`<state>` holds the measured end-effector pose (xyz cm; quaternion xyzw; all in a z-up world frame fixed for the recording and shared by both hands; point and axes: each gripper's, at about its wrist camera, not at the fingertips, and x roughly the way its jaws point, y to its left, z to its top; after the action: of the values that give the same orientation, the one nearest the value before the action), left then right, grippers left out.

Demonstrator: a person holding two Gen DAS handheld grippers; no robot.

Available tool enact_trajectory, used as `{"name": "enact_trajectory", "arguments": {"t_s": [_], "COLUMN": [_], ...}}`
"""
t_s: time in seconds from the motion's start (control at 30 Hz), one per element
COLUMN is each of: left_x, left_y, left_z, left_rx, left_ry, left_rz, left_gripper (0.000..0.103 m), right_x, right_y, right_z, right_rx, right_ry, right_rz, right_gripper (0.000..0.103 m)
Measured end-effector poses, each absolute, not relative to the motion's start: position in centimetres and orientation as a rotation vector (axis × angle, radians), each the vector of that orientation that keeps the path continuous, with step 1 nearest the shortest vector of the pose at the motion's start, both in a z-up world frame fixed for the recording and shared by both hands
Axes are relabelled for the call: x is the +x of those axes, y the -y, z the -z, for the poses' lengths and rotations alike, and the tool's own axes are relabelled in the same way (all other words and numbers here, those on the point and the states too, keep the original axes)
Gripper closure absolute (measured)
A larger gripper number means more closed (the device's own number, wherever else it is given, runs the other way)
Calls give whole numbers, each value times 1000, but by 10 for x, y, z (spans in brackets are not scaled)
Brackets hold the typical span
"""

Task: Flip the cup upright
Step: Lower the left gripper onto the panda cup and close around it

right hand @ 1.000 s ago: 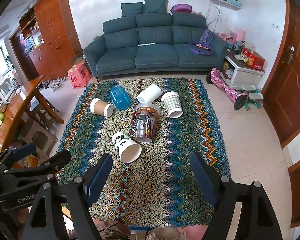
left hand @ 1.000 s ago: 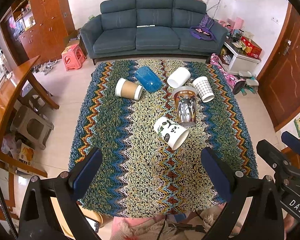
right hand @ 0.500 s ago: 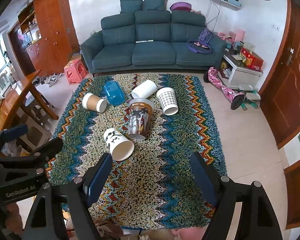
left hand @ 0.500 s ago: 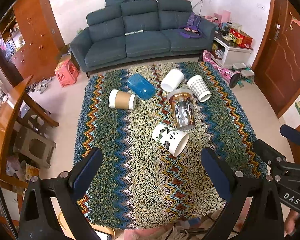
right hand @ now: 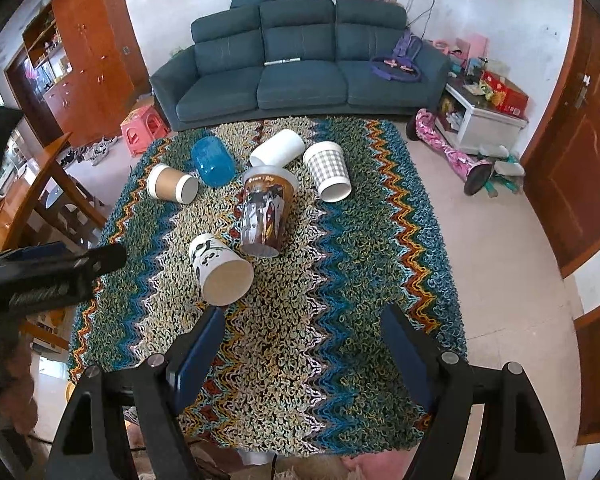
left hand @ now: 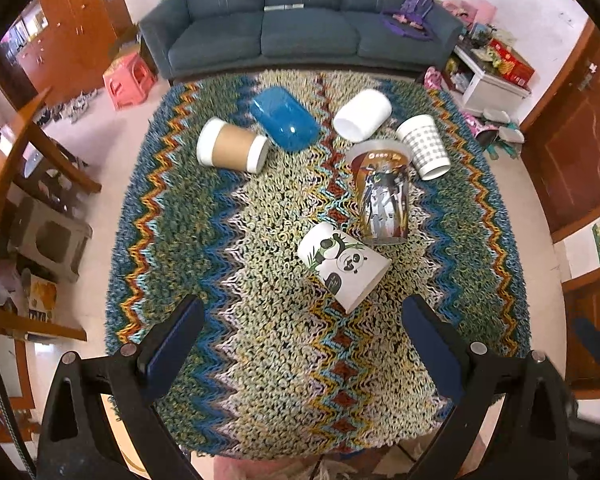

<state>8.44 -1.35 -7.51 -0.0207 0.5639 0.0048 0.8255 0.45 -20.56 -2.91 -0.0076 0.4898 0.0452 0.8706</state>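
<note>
Both grippers have dropped closer to the rug (left hand: 172, 208); left gripper (left hand: 298, 338) and right gripper (right hand: 302, 340) hover with jaws wide apart, empty. Panda cup (left hand: 344, 266) lies on its side mid-rug, touching the printed cup (left hand: 382, 196); a careless squeeze may crush its paper rim or roll it.

A zigzag-patterned shaggy rug (left hand: 284, 360) fills the centre. At twelve o'clock stands a dark teal sofa (left hand: 300, 28), with a pink plastic stool (left hand: 130, 82) at ten o'clock. A white low cabinet (right hand: 488, 128) sits at two o'clock, and wooden doors (right hand: 580, 160) at three o'clock.
</note>
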Motion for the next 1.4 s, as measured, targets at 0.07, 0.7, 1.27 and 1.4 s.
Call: {"name": "enact_trajectory", "arguments": {"t_s": [0.07,0.7,1.27,1.4], "left_x": [96,154,154,155], "left_y": [16,21,14,12], "left_z": [87,177,208,216], "left_rx": [-49,-320,-513,-588], "left_ry": [-1238,-1497,-1527,-1544], "left_rz": [-29,-114,-176,-184], "left_gripper": [4,4,4,4], "right_x": [7,29,41,41], "right_y": [206,215,218,217], "right_z": [35,73,92,92], "right_rx": [-21,-5,4,3], "right_ry": [-1030,-1102,-1139,-1140], "right_rz": [-95,-151,-161,-167], "right_gripper": [22,22,22,22]}}
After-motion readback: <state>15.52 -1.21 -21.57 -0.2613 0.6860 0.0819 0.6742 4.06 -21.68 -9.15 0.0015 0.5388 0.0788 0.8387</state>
